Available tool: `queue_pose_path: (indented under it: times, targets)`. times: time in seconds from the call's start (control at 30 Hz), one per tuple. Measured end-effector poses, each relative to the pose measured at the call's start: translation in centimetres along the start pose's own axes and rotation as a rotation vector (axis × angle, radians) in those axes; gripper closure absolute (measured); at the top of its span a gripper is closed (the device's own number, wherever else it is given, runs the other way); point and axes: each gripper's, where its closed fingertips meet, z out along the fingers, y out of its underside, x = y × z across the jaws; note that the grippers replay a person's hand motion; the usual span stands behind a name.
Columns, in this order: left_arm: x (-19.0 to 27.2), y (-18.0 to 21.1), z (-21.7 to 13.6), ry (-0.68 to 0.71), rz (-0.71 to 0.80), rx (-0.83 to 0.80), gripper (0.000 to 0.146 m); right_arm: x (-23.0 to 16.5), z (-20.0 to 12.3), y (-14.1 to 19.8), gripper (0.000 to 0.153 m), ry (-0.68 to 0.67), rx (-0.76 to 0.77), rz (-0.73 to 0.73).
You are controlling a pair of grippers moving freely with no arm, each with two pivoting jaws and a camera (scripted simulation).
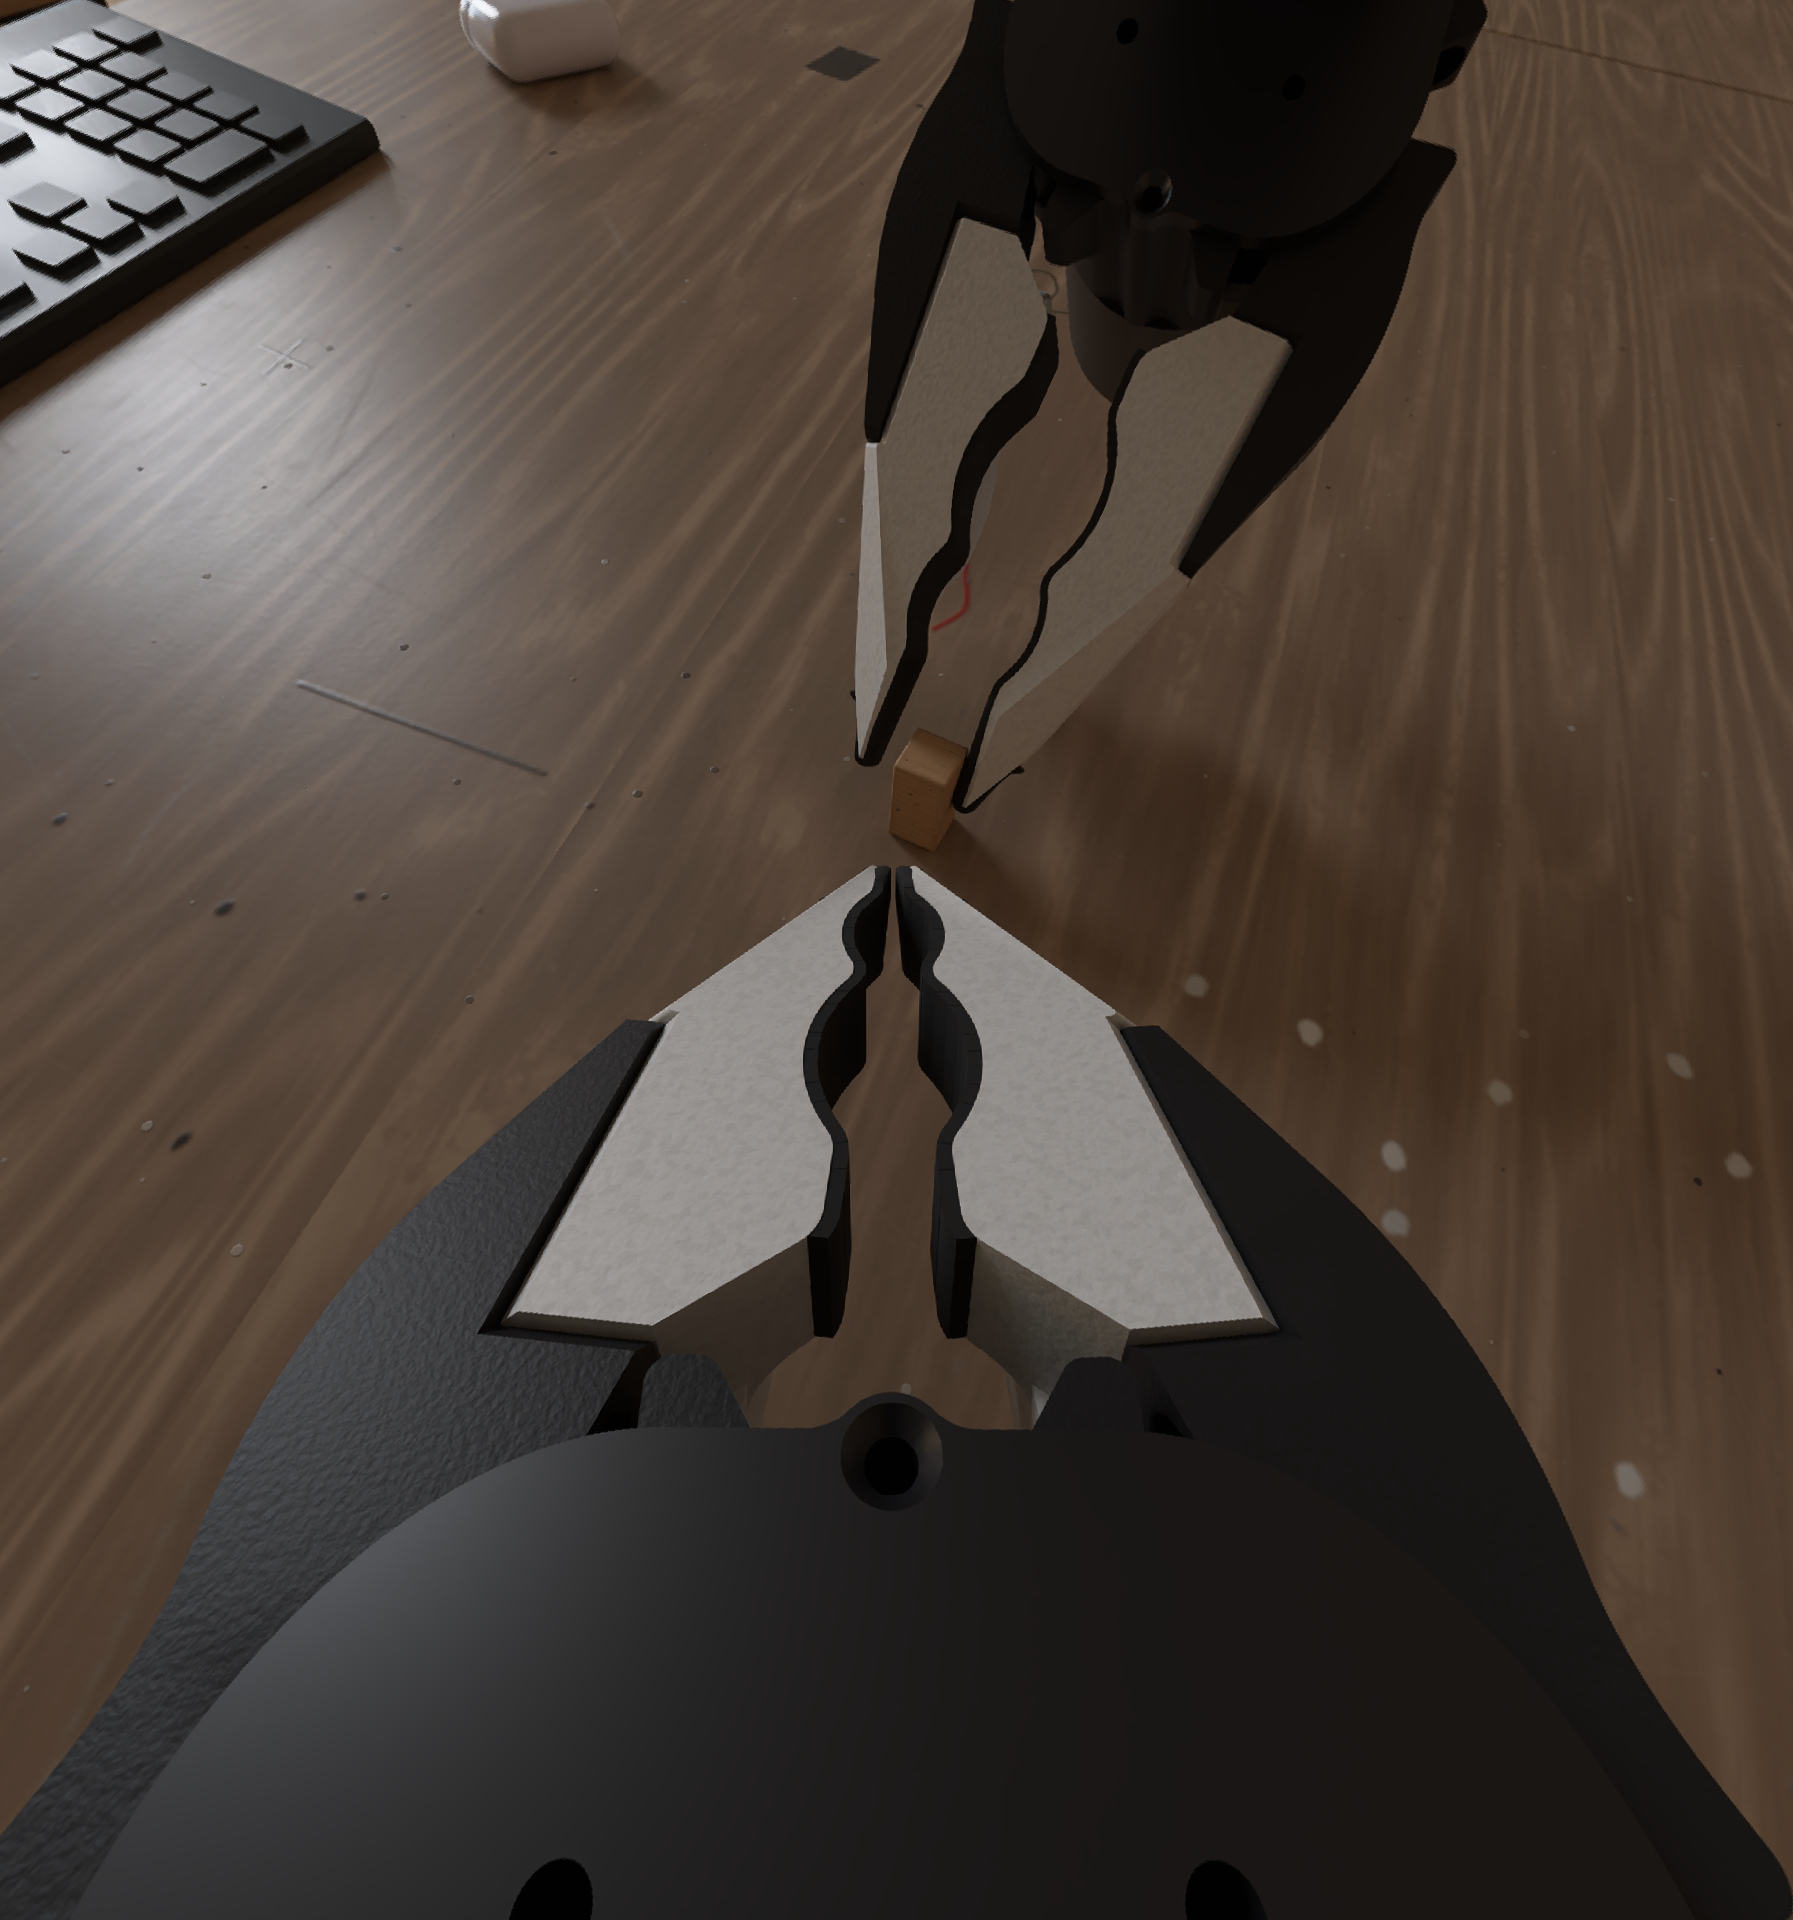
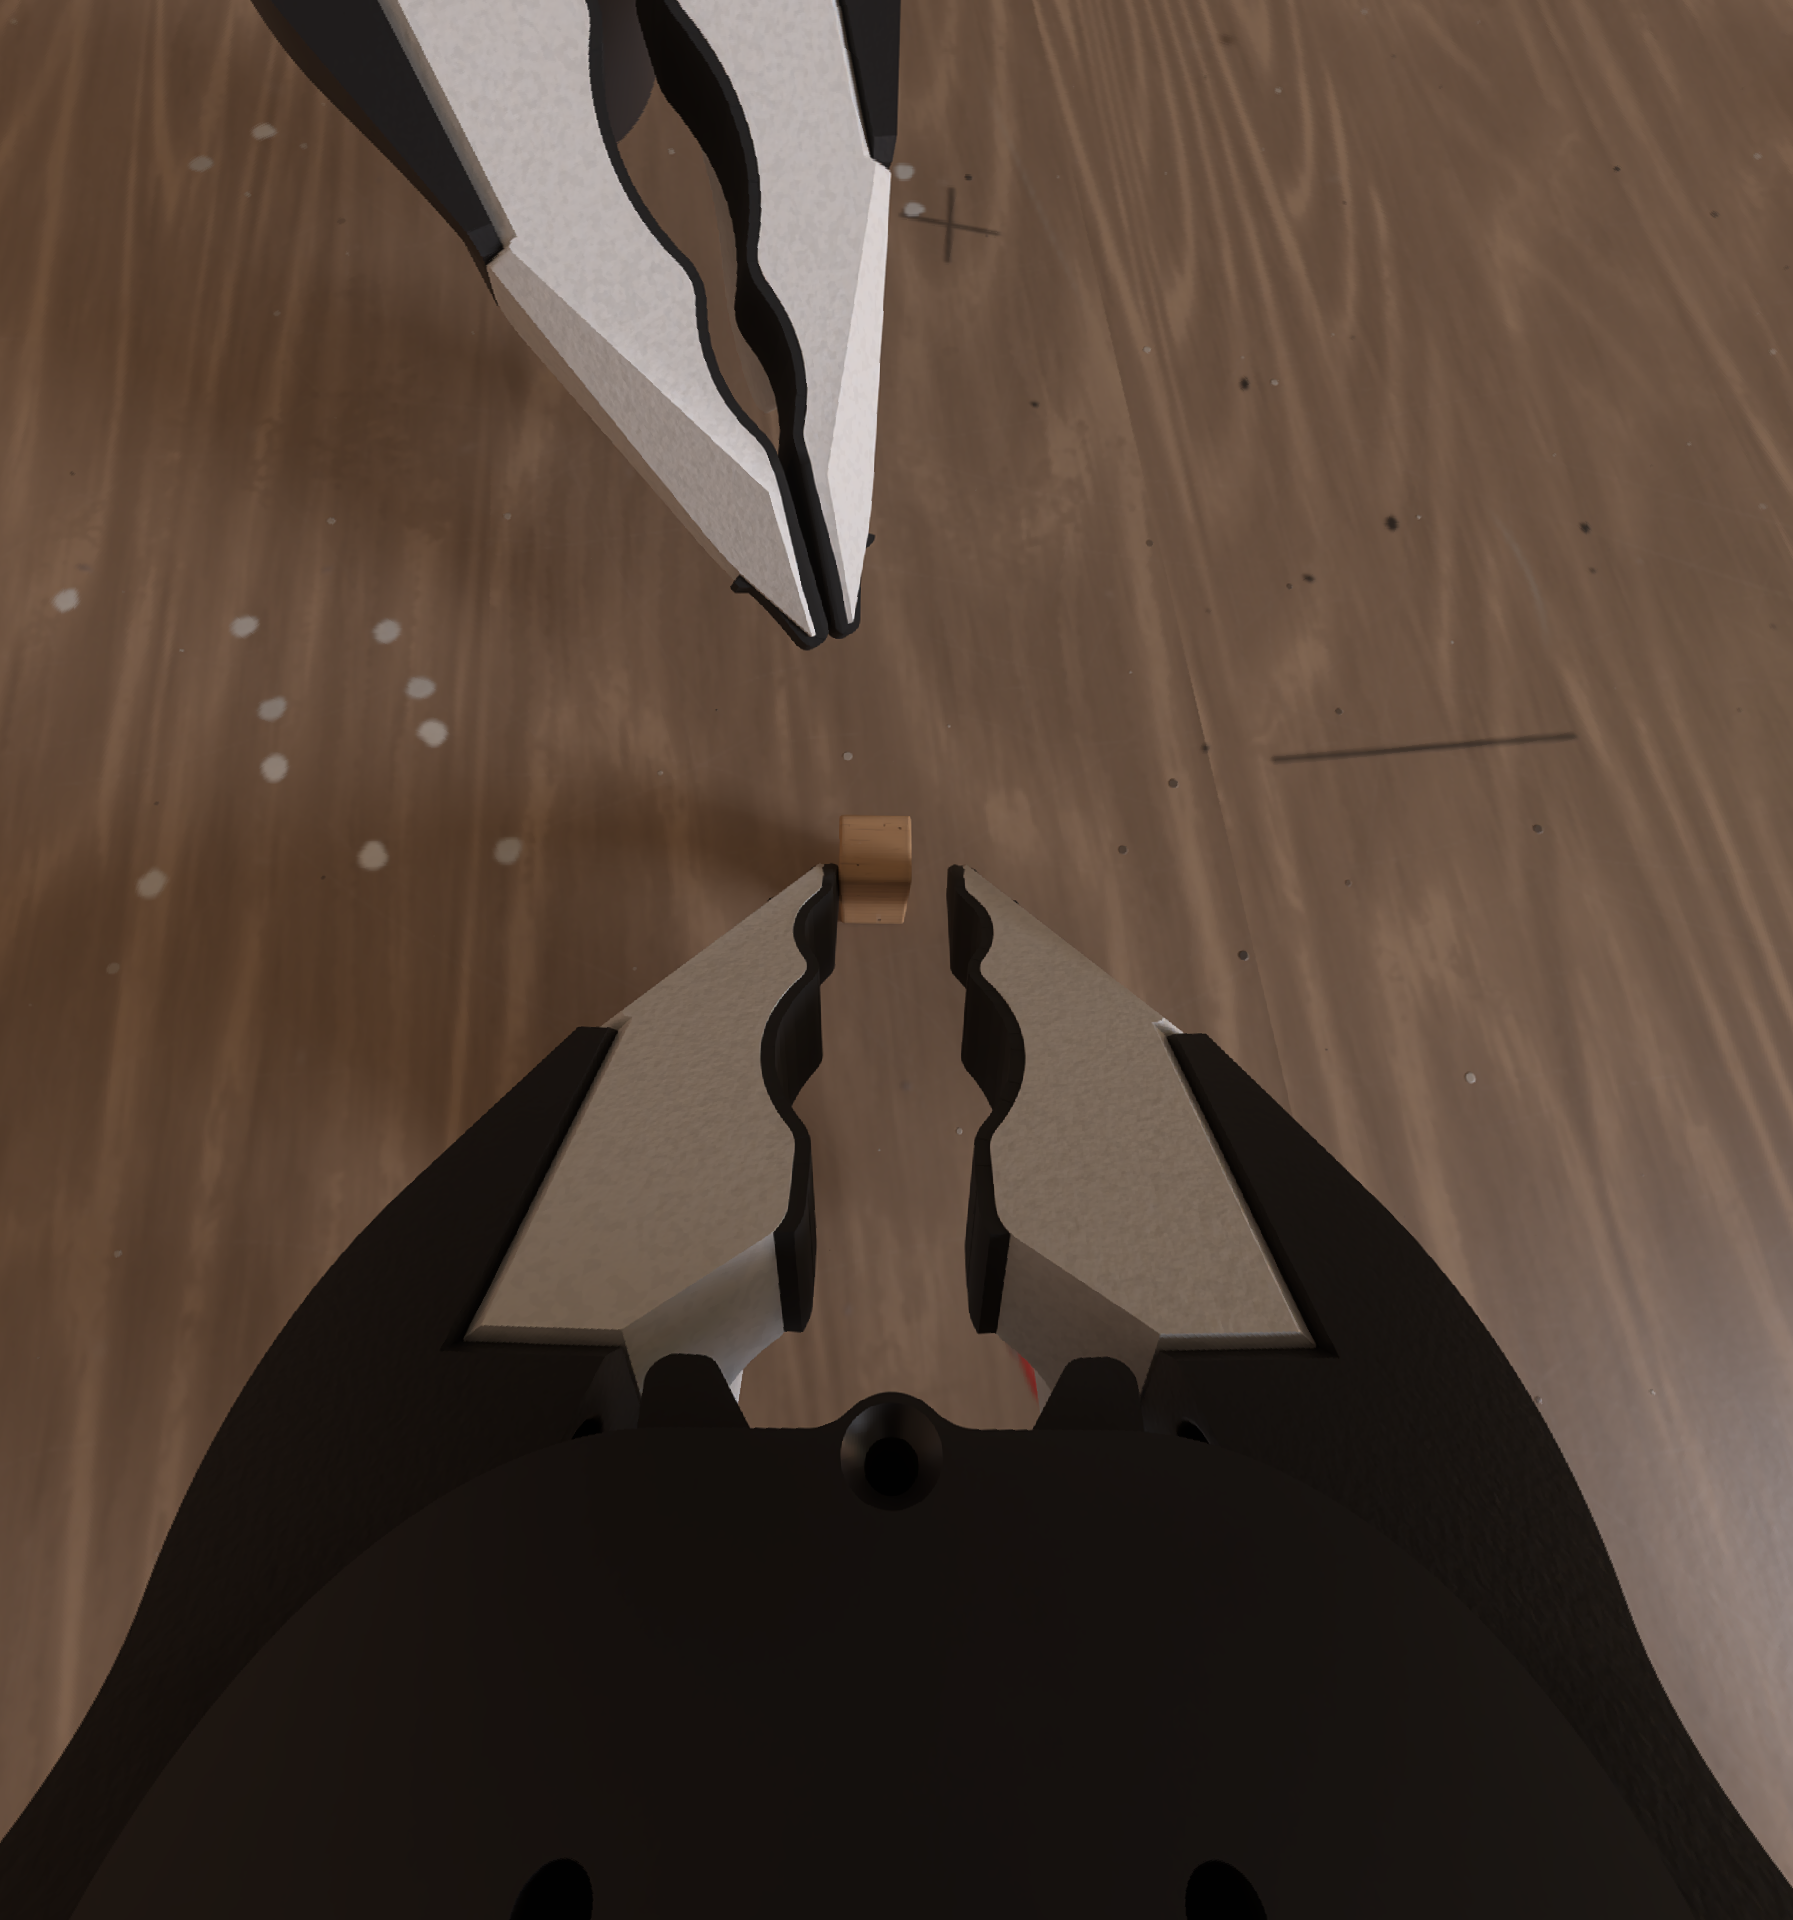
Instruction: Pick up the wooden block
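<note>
in the left wrist view, the left gripper [image 1: 892, 875] is closed on nothing, its tips near the wooden block [image 1: 921, 792] on the table [image 1: 456, 935]. beyond, the right gripper [image 1: 915, 771] stands spread around the block. a keyboard [image 1: 92, 187] lies far left.

in the right wrist view, the block sits between the parted fingers [image 2: 975, 914], apparently touching the left one. squeezing and lifting remain.

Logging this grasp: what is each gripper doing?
Left gripper: closed, empty.
Right gripper: open around the wooden block, not holding it.
</note>
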Motion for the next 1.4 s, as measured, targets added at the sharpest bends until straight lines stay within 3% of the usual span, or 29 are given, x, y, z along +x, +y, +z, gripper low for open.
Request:
queue_pose_path:
  times: [0.3,0.5,0.7,0.93,1.4]
  targets:
    - [-0.2,-0.1,-0.1,-0.016,-0.001,0.006,0.145,-0.5,0.2,-0.2,0.139,0.000,0.023,0.013]
    - [-1.4,-0.7,-0.7,-0.099,-0.041,0.063,0.146,0.4,0.5,-1.5,0.140,0.183,0.099,0.060]
    - [-2.8,-1.6,-1.8,-0.170,-0.114,0.156,0.145,1.9,-0.5,-4.5,0.140,0.358,0.283,0.116]
    - [-3.0,-2.2,-2.3,-0.177,-0.124,0.214,0.146,2.2,-0.9,-5.1,0.140,0.476,0.295,0.060]
    - [-3.2,-2.5,-2.4,-0.184,-0.160,0.242,0.146,2.3,-0.5,-5.5,0.140,0.520,0.286,0.032]
